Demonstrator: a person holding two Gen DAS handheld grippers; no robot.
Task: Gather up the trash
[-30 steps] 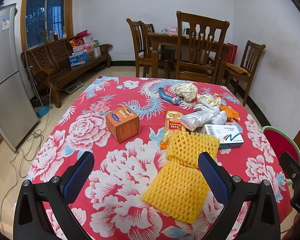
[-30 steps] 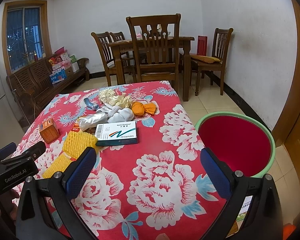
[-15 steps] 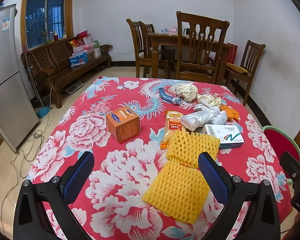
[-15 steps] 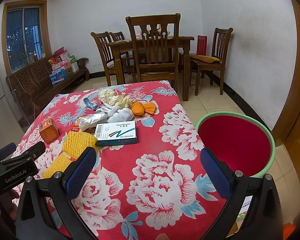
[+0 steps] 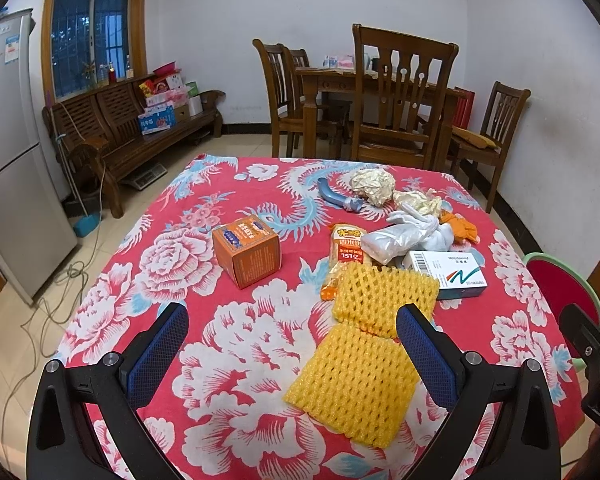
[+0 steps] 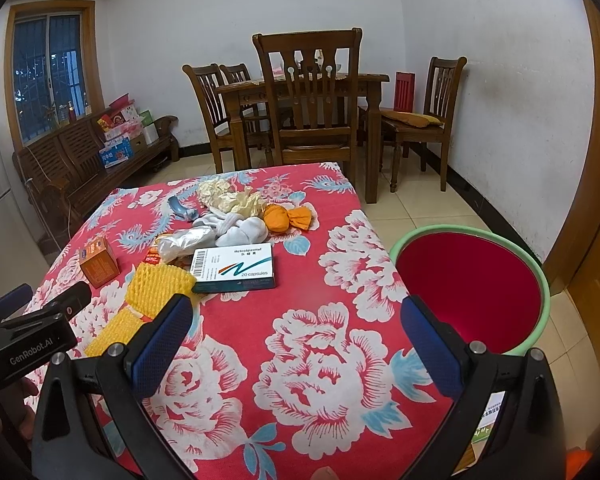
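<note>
Trash lies on a red floral tablecloth point(image 5: 172, 264): two yellow foam nets point(image 5: 356, 384) point(image 6: 156, 284), an orange box point(image 5: 246, 250) point(image 6: 99, 262), a white capsule box point(image 5: 448, 274) point(image 6: 234, 264), a snack wrapper point(image 5: 344, 252), white gloves point(image 5: 412, 232) point(image 6: 240, 230), crumpled foil point(image 5: 372, 186), an orange wrapper point(image 6: 288, 218) and a blue tube point(image 5: 332, 198). My left gripper point(image 5: 292, 344) hovers open over the near table edge, the nearer foam net just ahead. My right gripper point(image 6: 296, 328) is open and empty, left of a red bin point(image 6: 468, 288).
Wooden chairs point(image 5: 400, 96) and a dining table point(image 6: 300, 92) stand behind the table. A bench with boxes point(image 5: 140, 128) and a fridge point(image 5: 8, 160) are at the left, with cables on the floor point(image 5: 52, 300). The bin stands on the floor off the table's right edge.
</note>
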